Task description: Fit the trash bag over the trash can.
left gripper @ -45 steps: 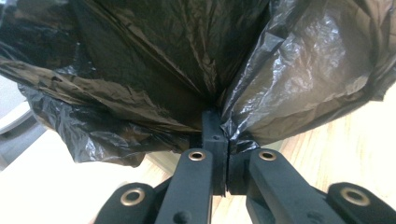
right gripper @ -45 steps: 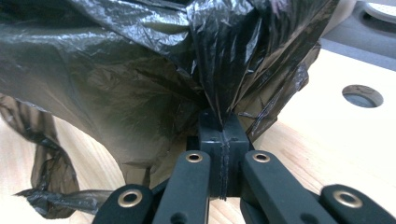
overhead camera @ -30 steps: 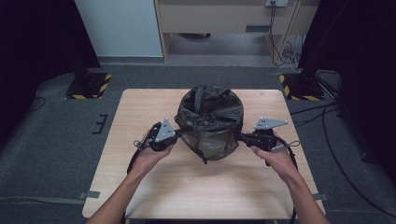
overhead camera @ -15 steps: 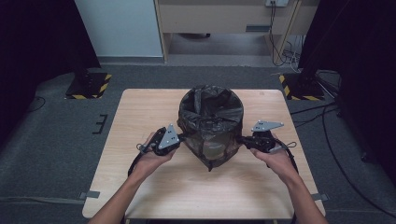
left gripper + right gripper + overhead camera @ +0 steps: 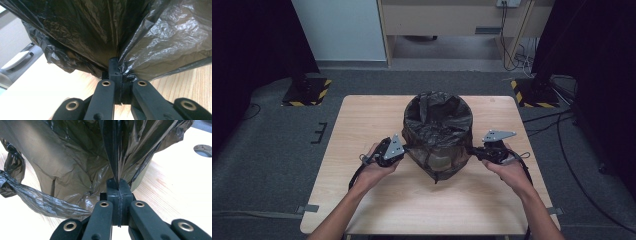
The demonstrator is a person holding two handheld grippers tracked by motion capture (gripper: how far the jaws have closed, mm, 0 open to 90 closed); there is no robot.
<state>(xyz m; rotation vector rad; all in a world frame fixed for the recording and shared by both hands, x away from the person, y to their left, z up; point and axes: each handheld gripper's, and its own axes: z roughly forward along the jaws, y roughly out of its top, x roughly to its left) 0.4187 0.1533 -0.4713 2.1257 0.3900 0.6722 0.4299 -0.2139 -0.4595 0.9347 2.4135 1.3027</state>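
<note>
1. Left tool [image 5: 404, 148] is clamped on the black bag's [image 5: 438, 131] left skirt; right tool [image 5: 473, 149] is clamped on its right.
2. The bag lies between them, over a bin mid-surface [image 5: 362, 125].
3. Both hands sit equally near, so I judge the pull goes straight down.

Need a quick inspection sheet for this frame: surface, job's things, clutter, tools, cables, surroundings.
Surface: light wooden table, bare around the work.
Job's things: black bin bag drawn over a round bin at mid-table; film pulled outward on both sides.
Clutter: nothing seen.
Tools: left tool shut on a fold of the bag; right tool shut on a fold on the opposite side.
Cables: black cable trails from the left tool; another cable from the right tool; loose leads on the floor to the right.
Surroundings: grey carpet, dark curtains, wooden furniture beyond, hazard-striped stand bases.
</note>
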